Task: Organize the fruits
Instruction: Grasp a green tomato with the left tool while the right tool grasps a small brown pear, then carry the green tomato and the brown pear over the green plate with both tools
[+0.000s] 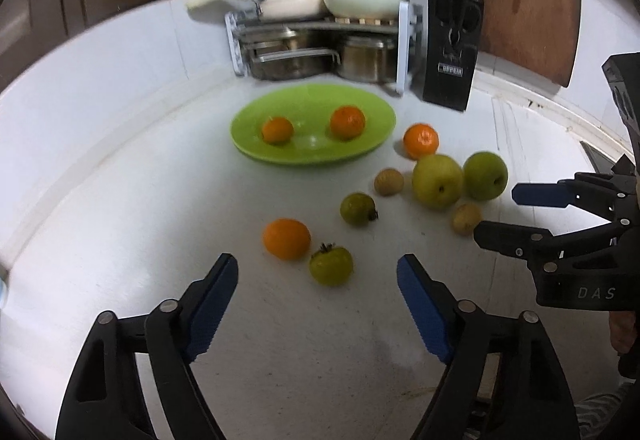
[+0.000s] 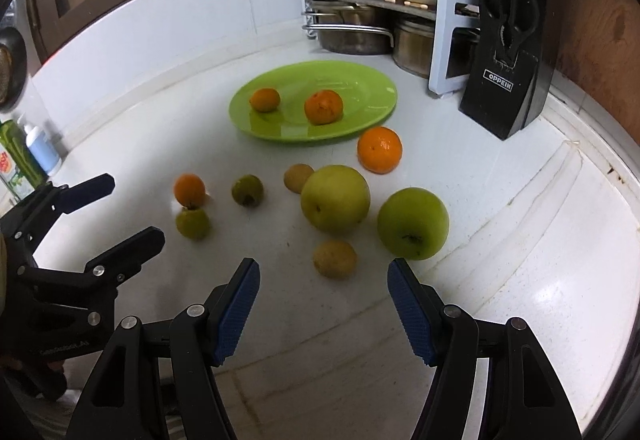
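Note:
A green plate holds two oranges. On the white counter lie a third orange beside the plate, two green apples, two small brown fruits, a small green fruit and a fourth orange. My left gripper is open, and another small green fruit lies just ahead between its fingertips, untouched. My right gripper is open just short of a brown fruit, with an apple to its right.
A rack with pots and pans stands at the back, with a black knife block and a wooden board to its right. Bottles stand at the counter's left end. A white wall curves around behind the plate.

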`<state>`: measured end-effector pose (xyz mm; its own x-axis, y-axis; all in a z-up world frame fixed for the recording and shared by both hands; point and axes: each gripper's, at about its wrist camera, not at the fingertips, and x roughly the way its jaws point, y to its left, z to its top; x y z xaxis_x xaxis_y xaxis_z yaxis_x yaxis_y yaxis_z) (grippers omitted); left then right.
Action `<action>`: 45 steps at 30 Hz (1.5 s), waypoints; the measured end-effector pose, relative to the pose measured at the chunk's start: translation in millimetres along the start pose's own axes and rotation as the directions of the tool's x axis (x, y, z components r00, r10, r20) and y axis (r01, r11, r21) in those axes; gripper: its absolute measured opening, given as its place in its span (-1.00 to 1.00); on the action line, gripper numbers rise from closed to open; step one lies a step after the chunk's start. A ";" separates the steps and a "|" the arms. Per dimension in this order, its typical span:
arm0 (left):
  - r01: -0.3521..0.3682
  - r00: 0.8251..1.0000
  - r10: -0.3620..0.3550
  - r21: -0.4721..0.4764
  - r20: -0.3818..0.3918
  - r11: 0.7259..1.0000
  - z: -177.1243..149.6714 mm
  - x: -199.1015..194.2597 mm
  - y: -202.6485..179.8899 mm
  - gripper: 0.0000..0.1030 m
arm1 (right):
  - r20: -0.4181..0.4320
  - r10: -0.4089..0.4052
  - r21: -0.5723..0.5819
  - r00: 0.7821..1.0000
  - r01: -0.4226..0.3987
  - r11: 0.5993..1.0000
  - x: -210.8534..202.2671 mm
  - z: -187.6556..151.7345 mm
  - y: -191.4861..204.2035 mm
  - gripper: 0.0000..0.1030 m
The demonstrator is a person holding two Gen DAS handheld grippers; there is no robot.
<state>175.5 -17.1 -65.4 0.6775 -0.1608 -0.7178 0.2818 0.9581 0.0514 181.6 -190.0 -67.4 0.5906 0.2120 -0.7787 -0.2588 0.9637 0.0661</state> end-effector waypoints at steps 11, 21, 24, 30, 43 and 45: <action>0.067 0.994 -0.069 -0.027 -0.086 0.997 1.0 31.1 0.2 0.20 | -0.074 0.037 0.039 0.997 -0.034 0.999 26.1 0.3 -7.7 0.10; 0.089 0.989 -0.092 -0.033 -0.116 0.995 3.8 44.7 2.2 -0.09 | -0.098 0.054 0.050 0.994 -0.049 0.998 38.1 4.2 -9.7 -0.13; 0.091 0.988 -0.094 -0.031 -0.119 0.995 4.7 46.7 2.2 -0.20 | -0.102 0.058 0.045 0.993 -0.054 0.998 40.8 5.7 -9.1 -0.19; 0.093 0.987 -0.097 -0.034 -0.125 0.995 3.5 48.2 3.5 -0.41 | -0.106 0.056 0.032 0.993 -0.053 0.998 44.1 8.4 -8.1 -0.40; 0.089 0.991 -0.091 -0.024 -0.098 0.996 3.6 40.5 1.1 -0.42 | -0.101 0.060 0.025 0.993 -0.058 0.998 38.4 6.0 -5.4 -0.40; 0.092 0.991 -0.093 -0.022 -0.091 0.996 4.3 38.4 0.8 -0.42 | -0.096 0.061 0.024 0.994 -0.059 0.998 36.4 6.8 -5.1 -0.40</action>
<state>204.6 -23.6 -89.9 0.5833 -0.2271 -0.7799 0.3276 0.9443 -0.0300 209.6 -186.1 -91.8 0.4977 0.2537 -0.8294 -0.2750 0.9531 0.1264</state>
